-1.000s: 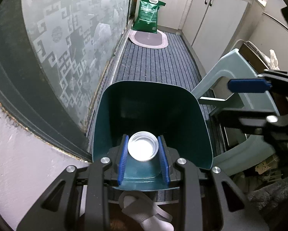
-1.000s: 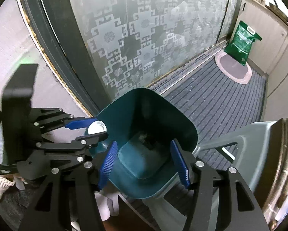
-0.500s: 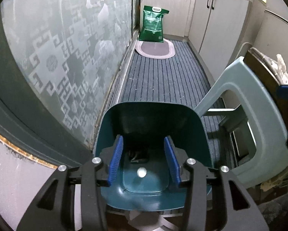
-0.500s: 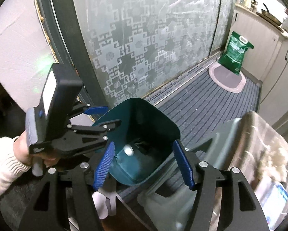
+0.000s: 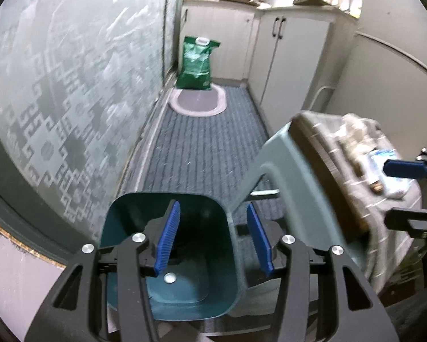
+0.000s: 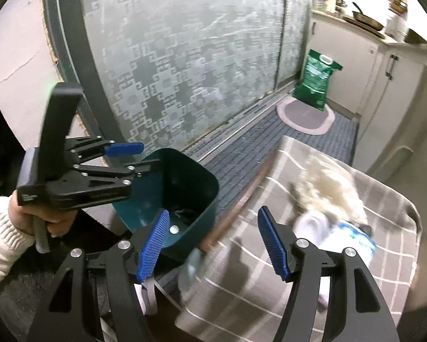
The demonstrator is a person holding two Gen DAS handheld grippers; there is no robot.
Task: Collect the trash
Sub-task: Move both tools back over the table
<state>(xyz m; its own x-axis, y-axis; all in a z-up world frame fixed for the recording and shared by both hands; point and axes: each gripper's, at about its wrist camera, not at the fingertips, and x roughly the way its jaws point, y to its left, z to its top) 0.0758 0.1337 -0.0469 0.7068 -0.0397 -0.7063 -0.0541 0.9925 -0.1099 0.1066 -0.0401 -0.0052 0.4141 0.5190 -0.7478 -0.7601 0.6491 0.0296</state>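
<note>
The left claw [image 5: 213,240] hangs over the teal bin [image 5: 170,293] with its blue pads spread wide and nothing between them. In the left wrist view the bin fills the lower middle of the frame, its mouth open toward the camera. A small round bottle cap [image 5: 170,278] lies on the bin's floor, low in the frame, with some darker scraps behind it that are too shadowed to make out.

From the right wrist view the same bin [image 6: 184,188] sits at centre left and the cap [image 6: 173,229] shows as a pale dot at its bottom. The left claw [image 6: 133,156] appears there in the left of the frame, held in a hand [image 6: 39,216] in a white knit sleeve, its tips just above the bin's near rim.

The right claw [image 6: 213,245] is also wide apart and holds nothing. It is at the bottom of its frame, above the edge of a seat draped in a grey checked cloth [image 6: 270,279]. On that cloth, at right centre, lies a blurred heap: something pale and fluffy [image 6: 333,188], and below it a white and blue plastic wrapper [image 6: 353,236]. The blur hides what exactly they are.

A pale green plastic chair [image 5: 296,188] stands just right of the bin in the left wrist view. Further up the frame a striped floor mat [image 5: 202,148] runs to a green bag [image 5: 197,62] leaning by white cabinets [image 5: 293,57], with patterned frosted glass [image 5: 70,99] along the left.
</note>
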